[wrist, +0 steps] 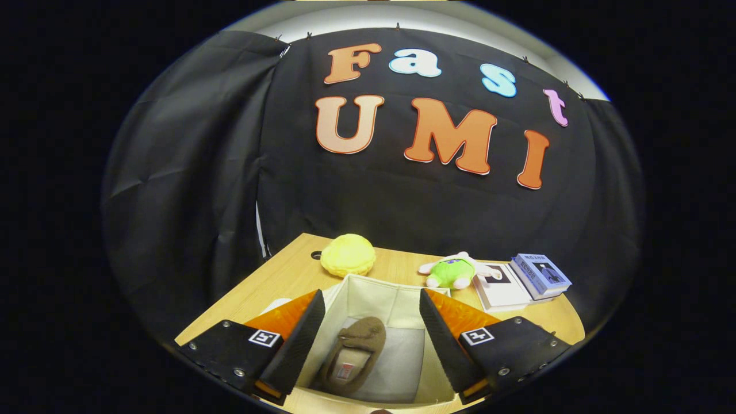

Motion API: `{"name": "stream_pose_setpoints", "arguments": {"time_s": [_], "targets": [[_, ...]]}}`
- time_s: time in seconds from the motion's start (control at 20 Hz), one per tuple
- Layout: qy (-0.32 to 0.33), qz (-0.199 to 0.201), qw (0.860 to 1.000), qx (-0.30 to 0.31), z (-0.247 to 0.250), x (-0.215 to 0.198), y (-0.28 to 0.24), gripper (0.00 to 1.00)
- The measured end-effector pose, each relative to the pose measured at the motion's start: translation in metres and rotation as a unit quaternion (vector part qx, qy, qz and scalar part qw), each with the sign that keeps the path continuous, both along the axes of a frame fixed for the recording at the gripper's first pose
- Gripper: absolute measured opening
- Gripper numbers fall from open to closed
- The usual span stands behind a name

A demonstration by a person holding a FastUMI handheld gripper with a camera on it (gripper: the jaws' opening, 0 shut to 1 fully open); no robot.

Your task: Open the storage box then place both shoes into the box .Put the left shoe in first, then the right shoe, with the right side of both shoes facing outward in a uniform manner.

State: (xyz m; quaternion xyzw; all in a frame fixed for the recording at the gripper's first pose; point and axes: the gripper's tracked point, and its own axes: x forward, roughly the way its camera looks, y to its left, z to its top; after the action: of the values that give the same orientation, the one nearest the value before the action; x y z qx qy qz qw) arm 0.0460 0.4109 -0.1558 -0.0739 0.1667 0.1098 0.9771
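Note:
An open white fabric storage box (374, 290) stands on the wooden table directly under my fingers. One brown slipper (352, 355) lies on the box's floor, along its left wall, toe pointing away from me. My gripper (371, 333) hangs above the box with its fingers spread wide and nothing between them. The slipper sits below the gap, nearer the left finger (299, 339). Orange surfaces show behind both fingers, at the box's left and right sides.
Beyond the box, a yellow plush ball (348, 255) rests at the table's back left. A green and white plush toy (454, 271) lies at the back, with a white book (501, 287) and a blue book (541, 275) to its right.

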Motion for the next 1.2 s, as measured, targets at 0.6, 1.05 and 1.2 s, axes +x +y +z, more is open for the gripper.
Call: {"name": "stream_pose_setpoints", "arguments": {"time_s": [0.6, 1.05, 1.2], "targets": [[0.015, -0.065, 0.998, 0.012, -0.028, 0.008, -0.173, 0.99], [0.036, -0.15, 0.987, 0.035, -0.06, 0.003, -0.341, 0.99], [0.049, -0.179, 0.982, 0.043, -0.08, -0.002, -0.39, 0.99]]}}
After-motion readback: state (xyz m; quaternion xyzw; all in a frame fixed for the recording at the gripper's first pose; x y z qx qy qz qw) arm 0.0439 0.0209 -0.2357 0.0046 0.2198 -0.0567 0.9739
